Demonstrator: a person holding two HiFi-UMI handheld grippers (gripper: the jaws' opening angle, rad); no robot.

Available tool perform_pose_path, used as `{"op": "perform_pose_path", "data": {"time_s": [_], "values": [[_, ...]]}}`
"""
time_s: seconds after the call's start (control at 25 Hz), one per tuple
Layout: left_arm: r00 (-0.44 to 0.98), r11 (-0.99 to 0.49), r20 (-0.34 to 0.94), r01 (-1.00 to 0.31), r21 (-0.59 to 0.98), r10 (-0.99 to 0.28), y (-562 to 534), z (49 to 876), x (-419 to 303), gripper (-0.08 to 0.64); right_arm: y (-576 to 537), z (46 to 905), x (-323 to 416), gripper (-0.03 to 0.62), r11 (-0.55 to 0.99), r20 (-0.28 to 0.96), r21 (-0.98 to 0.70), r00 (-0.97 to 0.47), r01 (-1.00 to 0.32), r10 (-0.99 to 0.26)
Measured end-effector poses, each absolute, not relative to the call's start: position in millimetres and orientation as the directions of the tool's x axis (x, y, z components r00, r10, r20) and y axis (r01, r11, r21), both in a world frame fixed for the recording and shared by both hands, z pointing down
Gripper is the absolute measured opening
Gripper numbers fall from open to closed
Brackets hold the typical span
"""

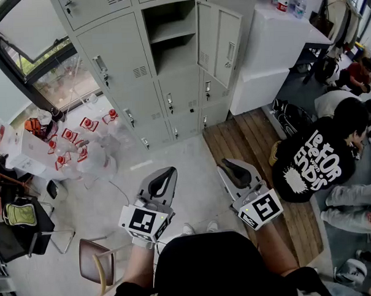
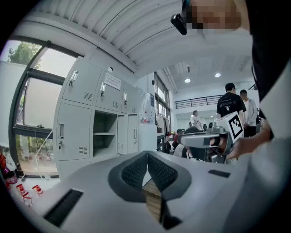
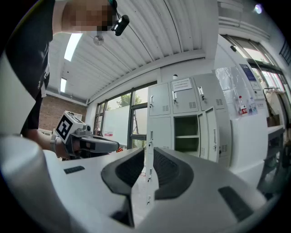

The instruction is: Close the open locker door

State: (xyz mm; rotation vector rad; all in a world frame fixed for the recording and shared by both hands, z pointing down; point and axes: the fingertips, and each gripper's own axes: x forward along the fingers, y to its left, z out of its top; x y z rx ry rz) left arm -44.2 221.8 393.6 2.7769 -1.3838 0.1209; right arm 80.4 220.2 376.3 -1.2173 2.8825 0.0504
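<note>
Evidently we stand well back from the lockers (image 1: 117, 67), so the open locker door (image 1: 219, 43), swung out right of its compartment (image 1: 171, 34), is beyond reach. Our left gripper (image 1: 167, 173) has its jaws pressed together on nothing. Our right gripper (image 1: 228, 166) shows a narrow empty slit. Both point toward it.

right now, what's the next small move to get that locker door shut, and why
Probably step forward and raise the right gripper toward the open grey metal locker door. Both it and the left gripper hang well short of the grey locker bank, touching nothing, so no push is possible from here.
</note>
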Motion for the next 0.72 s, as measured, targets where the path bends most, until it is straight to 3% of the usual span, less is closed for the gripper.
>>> {"op": "perform_pose_path", "data": {"time_s": [0.72], "values": [[0.621, -0.621, 0.101, -0.783, 0.033, -0.777, 219, 407, -109, 0.023, 210, 386, 41, 0.060, 0.622, 0.000, -0.040, -0.623, -0.782, -0.783]]}}
